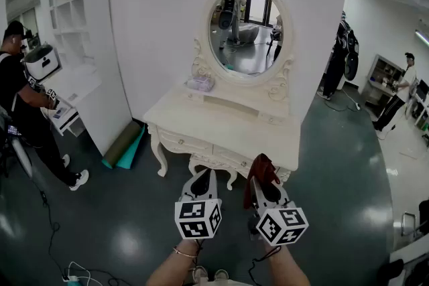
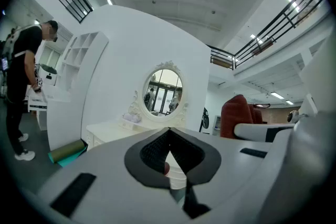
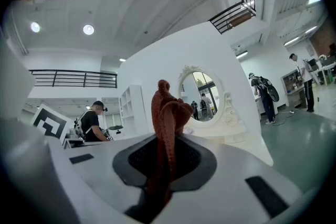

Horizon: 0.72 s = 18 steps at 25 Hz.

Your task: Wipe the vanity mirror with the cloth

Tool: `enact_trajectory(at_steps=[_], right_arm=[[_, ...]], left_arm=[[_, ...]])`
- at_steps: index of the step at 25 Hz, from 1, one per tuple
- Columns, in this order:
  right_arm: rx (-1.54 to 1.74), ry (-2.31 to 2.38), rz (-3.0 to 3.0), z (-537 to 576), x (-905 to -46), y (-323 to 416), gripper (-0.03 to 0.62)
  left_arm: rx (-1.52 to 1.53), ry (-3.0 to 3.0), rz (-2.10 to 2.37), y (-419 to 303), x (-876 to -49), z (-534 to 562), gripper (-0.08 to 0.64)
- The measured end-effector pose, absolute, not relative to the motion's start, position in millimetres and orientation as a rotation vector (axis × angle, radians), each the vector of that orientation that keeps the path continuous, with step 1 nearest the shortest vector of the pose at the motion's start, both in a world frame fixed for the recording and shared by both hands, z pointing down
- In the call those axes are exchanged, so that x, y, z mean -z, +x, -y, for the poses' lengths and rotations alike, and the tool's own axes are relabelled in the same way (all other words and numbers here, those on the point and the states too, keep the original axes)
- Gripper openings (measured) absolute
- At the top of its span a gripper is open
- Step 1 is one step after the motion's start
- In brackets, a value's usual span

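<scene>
right gripper (image 3: 168,149) with red cloth (image 3: 169,107)

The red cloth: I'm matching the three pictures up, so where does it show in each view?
Head view: cloth lower centre, in the right gripper.
Left gripper view: cloth right of centre.
Right gripper view: cloth dead centre, between the jaws.
Shared landmark: the oval mirror.

Cream vanity table (image 1: 221,125) w/ oval mirror (image 1: 245,30), pale bundle (image 1: 200,84) at mirror's left base
</scene>
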State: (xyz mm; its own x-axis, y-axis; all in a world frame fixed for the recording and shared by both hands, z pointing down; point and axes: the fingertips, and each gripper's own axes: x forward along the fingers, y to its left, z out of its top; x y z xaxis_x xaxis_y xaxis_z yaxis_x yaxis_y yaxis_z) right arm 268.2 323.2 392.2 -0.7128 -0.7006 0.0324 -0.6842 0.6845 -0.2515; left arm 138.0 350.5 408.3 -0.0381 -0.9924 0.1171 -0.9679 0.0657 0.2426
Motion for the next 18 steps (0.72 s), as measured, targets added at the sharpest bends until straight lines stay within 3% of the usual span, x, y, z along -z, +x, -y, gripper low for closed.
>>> enact_trajectory(at_steps=[18], right_arm=[[0.405,-1.209,-2.783,-293,-397,229,0.061]], left_arm=[[0.095,2.045,2.064,95,-413,-324,0.003]])
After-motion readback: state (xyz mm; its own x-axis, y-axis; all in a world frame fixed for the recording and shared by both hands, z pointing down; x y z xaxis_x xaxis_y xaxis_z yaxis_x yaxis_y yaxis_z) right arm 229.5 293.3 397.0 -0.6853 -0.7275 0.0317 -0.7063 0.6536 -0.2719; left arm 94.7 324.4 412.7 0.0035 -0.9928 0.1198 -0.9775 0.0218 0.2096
